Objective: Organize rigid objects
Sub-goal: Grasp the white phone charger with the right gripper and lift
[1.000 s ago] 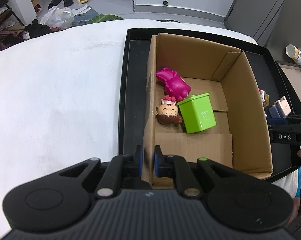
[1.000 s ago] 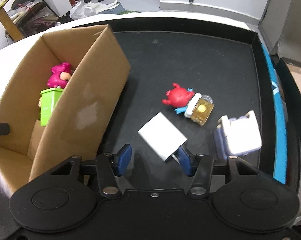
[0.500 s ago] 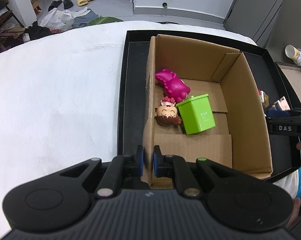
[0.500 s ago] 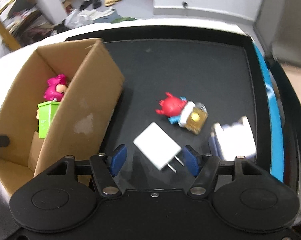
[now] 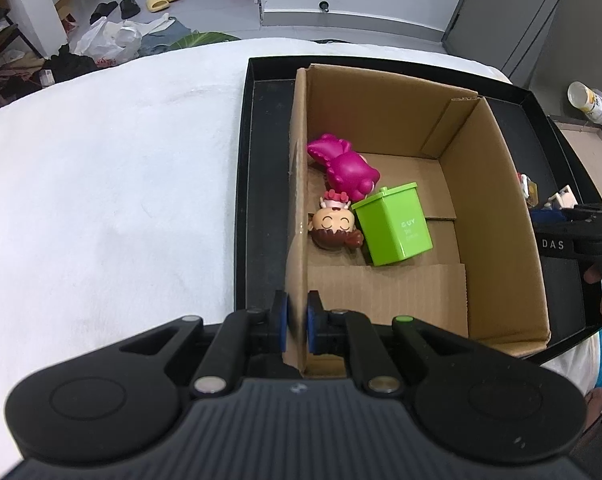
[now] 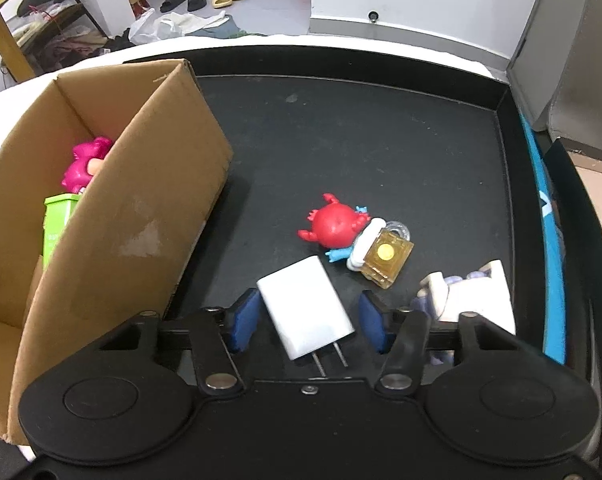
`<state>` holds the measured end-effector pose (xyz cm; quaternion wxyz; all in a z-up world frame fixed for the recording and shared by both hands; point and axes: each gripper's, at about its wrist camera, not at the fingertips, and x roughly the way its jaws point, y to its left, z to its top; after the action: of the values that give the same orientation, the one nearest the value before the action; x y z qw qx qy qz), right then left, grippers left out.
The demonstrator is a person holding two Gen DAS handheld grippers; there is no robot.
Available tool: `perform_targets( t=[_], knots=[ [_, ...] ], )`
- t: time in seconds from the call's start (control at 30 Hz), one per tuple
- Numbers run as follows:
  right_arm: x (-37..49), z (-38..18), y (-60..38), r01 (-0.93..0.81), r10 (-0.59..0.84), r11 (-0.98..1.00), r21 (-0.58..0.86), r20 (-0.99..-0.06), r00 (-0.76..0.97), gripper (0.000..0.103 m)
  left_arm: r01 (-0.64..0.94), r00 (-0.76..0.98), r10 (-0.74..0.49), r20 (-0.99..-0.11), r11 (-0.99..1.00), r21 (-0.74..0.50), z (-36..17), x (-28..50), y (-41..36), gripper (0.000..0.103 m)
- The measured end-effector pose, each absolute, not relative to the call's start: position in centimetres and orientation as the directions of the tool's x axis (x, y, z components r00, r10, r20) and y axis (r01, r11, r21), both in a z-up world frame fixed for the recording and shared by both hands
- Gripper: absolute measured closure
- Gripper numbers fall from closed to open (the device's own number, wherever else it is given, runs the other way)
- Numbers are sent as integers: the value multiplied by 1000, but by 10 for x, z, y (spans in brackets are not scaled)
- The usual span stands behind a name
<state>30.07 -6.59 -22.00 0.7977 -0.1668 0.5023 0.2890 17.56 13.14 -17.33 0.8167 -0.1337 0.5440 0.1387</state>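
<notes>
My left gripper (image 5: 296, 322) is shut on the left wall of a cardboard box (image 5: 497, 216). The box holds a magenta toy (image 5: 343, 166), a small doll head (image 5: 333, 226) and a green bin (image 5: 397, 224). In the right wrist view my right gripper (image 6: 307, 322) is open with a white charger plug (image 6: 305, 306) lying between its blue pads, not gripped. Beyond it lie a red crab toy (image 6: 335, 228), an amber padlock (image 6: 387, 256) and a white and lilac block (image 6: 473, 296). The box (image 6: 113, 216) stands at the left there.
Everything sits in a black tray (image 6: 361, 120) on a white cloth-covered table (image 5: 101, 184). The right gripper's black body (image 5: 581, 236) shows at the right edge of the left wrist view. Floor clutter and grey cabinets lie beyond the table.
My right gripper has moved forward so the white charger plug now lies between its open pads. The left gripper still clamps the box wall.
</notes>
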Motion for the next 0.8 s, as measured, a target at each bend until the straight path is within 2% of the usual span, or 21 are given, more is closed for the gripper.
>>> perform_targets(
  t=[0.1, 0.2, 0.53, 0.8],
  knots=[
    [295, -221, -65, -643, 291, 766, 25, -905, 312, 63, -371, 370, 80, -925, 926, -68, -173, 175, 131, 94],
    [292, -220, -65, -629, 271, 777, 28, -917, 293, 66, -373, 373, 79, -924, 925, -72, -173, 174, 132, 94],
    [282, -220, -73, -571, 223, 818, 73, -955, 198, 66, -373, 373, 79, -925, 925, -71, -173, 174, 132, 94],
    [290, -222, -74, -543, 239, 834, 99, -951, 194, 63, -374, 370, 79, -926, 925, -70, -173, 175, 132, 94]
  ],
)
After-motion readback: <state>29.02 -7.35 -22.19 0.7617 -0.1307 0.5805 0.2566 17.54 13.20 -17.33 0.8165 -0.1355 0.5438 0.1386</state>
